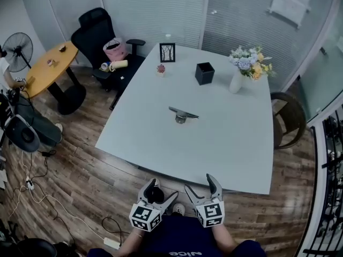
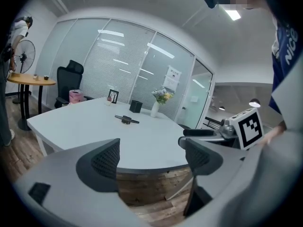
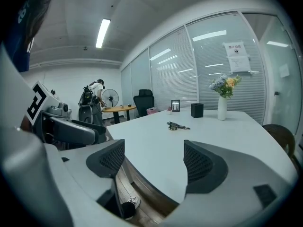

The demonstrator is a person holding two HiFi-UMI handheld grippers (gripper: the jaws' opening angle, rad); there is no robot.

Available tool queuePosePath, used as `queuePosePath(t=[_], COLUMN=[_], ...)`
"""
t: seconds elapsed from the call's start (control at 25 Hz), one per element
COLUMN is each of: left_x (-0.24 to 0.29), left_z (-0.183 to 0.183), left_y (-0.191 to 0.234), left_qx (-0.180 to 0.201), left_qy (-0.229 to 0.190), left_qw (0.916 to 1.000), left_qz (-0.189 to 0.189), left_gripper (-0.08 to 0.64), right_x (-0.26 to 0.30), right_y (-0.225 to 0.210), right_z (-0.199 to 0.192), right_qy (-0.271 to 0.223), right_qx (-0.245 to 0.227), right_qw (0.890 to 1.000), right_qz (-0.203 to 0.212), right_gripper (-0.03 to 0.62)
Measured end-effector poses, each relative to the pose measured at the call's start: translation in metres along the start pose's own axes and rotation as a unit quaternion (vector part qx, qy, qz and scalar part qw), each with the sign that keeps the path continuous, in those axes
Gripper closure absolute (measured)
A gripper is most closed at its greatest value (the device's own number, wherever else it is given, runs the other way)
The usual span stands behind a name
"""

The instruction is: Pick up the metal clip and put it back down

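The metal clip [image 1: 182,114] lies flat near the middle of the pale grey table [image 1: 225,149], dark and slim with a round base. It shows small in the left gripper view as the clip [image 2: 126,119] and in the right gripper view as the clip [image 3: 177,126]. Both grippers hang below the table's near edge, far from the clip. My left gripper [image 1: 158,192] is open and empty, as its own view [image 2: 151,157] confirms. My right gripper [image 1: 199,187] is open too, with nothing between its jaws [image 3: 154,162].
On the table's far side stand a black pen cup [image 1: 204,73], a white vase of flowers [image 1: 238,76], a small picture frame [image 1: 167,52] and a tiny potted plant [image 1: 161,69]. A black office chair [image 1: 99,36] and round wooden table [image 1: 48,68] are left; a chair [image 1: 289,119] is right.
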State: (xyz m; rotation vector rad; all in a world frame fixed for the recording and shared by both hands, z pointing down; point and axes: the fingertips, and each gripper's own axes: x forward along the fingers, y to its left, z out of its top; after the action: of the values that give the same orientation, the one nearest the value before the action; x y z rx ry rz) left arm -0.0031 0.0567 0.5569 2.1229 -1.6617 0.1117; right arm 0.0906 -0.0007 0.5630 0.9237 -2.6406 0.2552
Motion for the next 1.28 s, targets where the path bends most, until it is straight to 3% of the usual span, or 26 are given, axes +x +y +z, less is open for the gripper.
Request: queuePosePath(t=[0.52,0.92,1.08,1.28], left_x=[0.068,0.094,0.098,0.101], left_z=[0.054,0.086,0.095,0.104], left_y=[0.073,0.133,0.151,0.167], left_qx=[0.026,0.055,0.056,0.047], left_qy=[0.017,0.028,0.026,0.012], left_qw=[0.9962,0.9886,0.9867,0.989], left_qz=[-0.081,-0.137,-0.15,-0.14], left_gripper=[0.127,0.129,0.129,0.129], right_x=[0.08,0.138,0.156,0.167], right_y=[-0.022,-0.006,0.004,0.015], right_z=[0.037,0.059,0.062,0.063], right_qy=[0.011,0.012,0.012,0.022], right_qx=[0.009,0.021,0.028,0.017], right_qw=[0.998,0.992,0.991,0.993], right_qz=[-0.068,-0.12,-0.128,-0.119], right_gripper=[0.216,0.218,0.219,0.222])
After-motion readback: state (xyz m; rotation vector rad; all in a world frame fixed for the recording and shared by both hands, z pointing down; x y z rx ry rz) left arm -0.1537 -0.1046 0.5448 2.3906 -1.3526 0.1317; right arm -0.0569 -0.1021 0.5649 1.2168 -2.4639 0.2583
